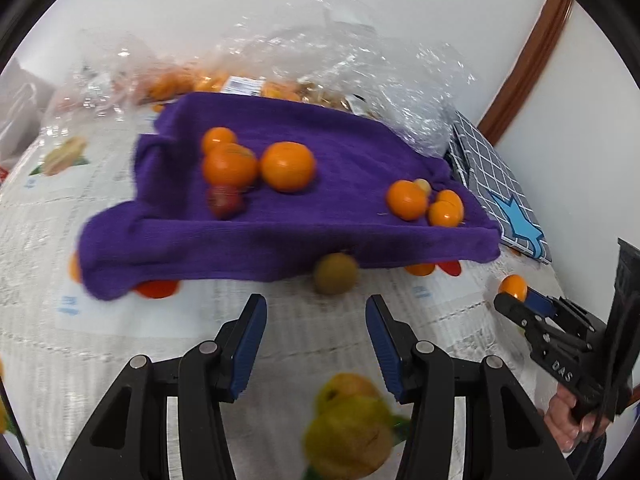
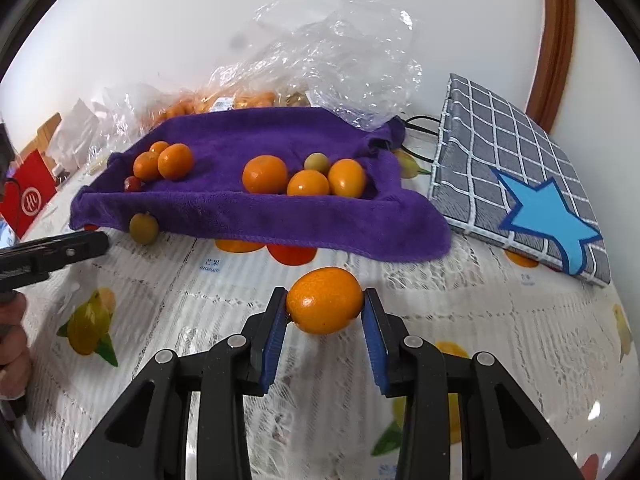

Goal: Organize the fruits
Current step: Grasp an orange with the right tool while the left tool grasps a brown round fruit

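Note:
A purple towel [image 1: 320, 168] [image 2: 272, 208] lies on the table with several orange kumquats [image 1: 287, 166] [image 2: 265, 174] on it, a small red fruit [image 1: 224, 201] [image 2: 132, 184] and a small greenish one [image 2: 317, 162]. A green round fruit [image 1: 335, 273] [image 2: 143, 228] rests on the tablecloth at the towel's near edge. My left gripper [image 1: 316, 332] is open and empty, just short of the green fruit. My right gripper [image 2: 325, 312] is shut on an orange kumquat [image 2: 325, 300] [image 1: 513, 287], held above the tablecloth in front of the towel.
Clear plastic bags [image 1: 340, 52] [image 2: 340, 56] with more fruit lie behind the towel. A grey checked pad with a blue star [image 2: 520, 184] [image 1: 500, 192] lies at the right. A red box [image 2: 28, 200] stands at the far left. The tablecloth [image 2: 480, 340] has printed fruit.

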